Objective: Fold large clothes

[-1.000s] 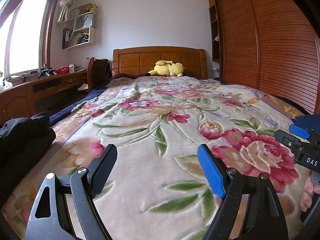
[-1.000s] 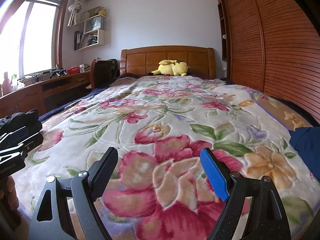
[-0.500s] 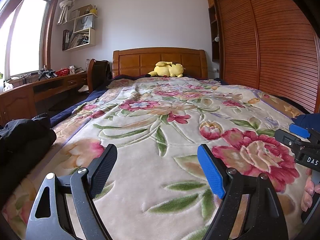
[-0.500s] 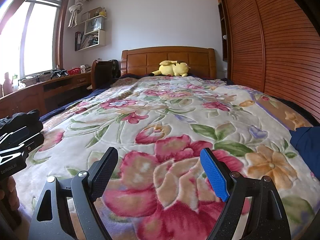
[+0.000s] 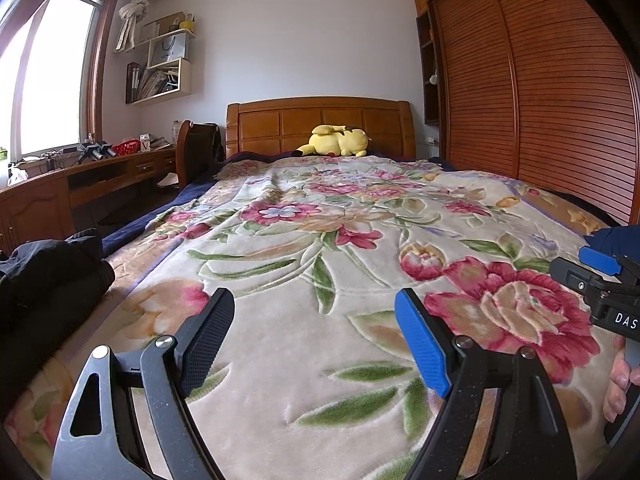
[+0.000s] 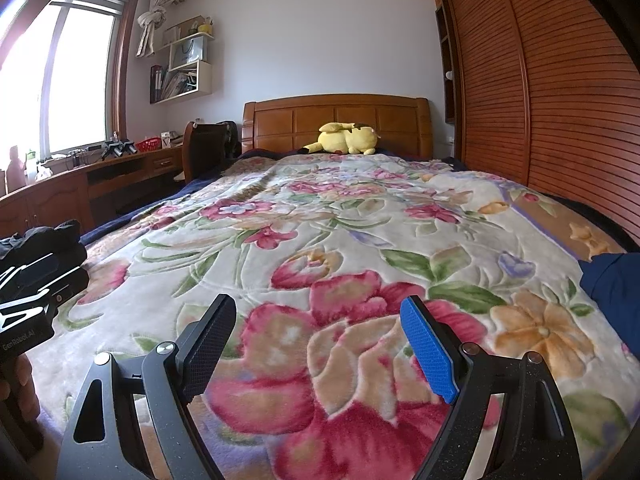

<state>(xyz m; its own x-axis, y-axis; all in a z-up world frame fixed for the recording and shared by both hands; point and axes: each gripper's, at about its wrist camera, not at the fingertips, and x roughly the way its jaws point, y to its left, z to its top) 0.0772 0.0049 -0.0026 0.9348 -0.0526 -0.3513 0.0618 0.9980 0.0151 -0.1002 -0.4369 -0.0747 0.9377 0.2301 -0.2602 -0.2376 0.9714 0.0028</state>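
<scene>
Pre-grasp: left tongs point(image 5: 314, 344) and right tongs point(image 6: 318, 350) both apart, empty, over the bed point(image 5: 320, 280). Next: reach black garment point(image 5: 44, 268) or navy garment point(image 6: 612, 280).

A crumpled black fabric garment point(image 5: 48, 276) lies heaped at the left edge of the frame, on the bed's near left side. A dark navy cloth garment point(image 6: 612, 280) lies bunched at the right edge, on the floral blanket point(image 6: 320, 248).
</scene>
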